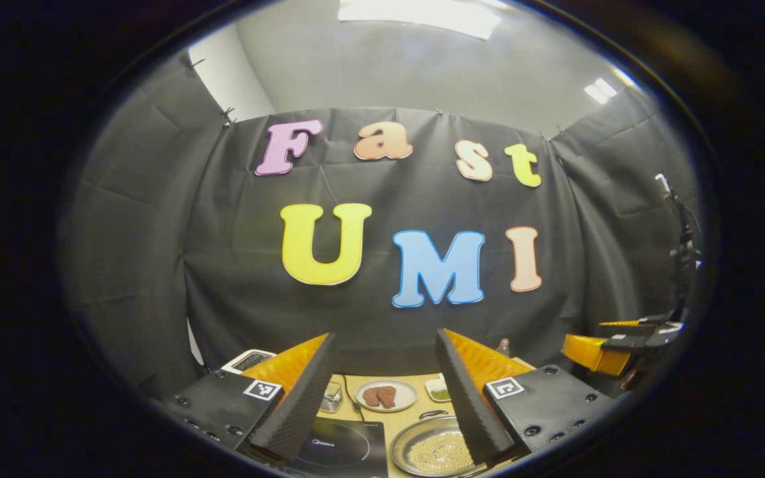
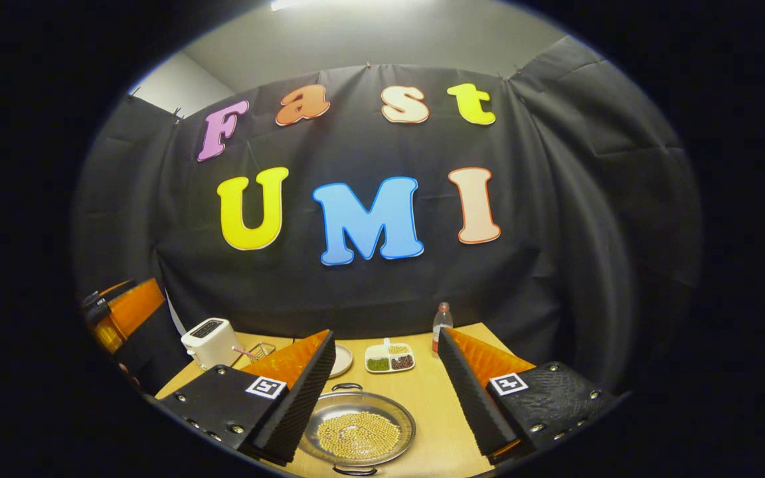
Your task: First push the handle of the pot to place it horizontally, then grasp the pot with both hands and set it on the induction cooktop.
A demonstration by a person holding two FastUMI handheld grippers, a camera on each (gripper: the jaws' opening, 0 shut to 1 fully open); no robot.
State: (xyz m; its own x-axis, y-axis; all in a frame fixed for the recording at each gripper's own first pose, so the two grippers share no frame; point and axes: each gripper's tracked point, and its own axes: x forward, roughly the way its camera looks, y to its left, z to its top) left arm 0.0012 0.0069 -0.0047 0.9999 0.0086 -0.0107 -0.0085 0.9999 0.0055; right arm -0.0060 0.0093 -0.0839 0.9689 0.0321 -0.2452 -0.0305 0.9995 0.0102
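Note:
A shallow metal pot full of yellow beans sits on the wooden table, low between my right gripper's fingers. One loop handle points away from me and the other toward me. In the left gripper view the pot lies just right of the black induction cooktop, partly behind my right-hand finger. My left gripper is open and holds nothing. My right gripper is open too, raised above the table. The other gripper appears at the edges.
A white toaster and a wire basket stand at the back left. A plate with brown pieces, a divided dish of beans and a bottle sit behind the pot near the black cloth wall.

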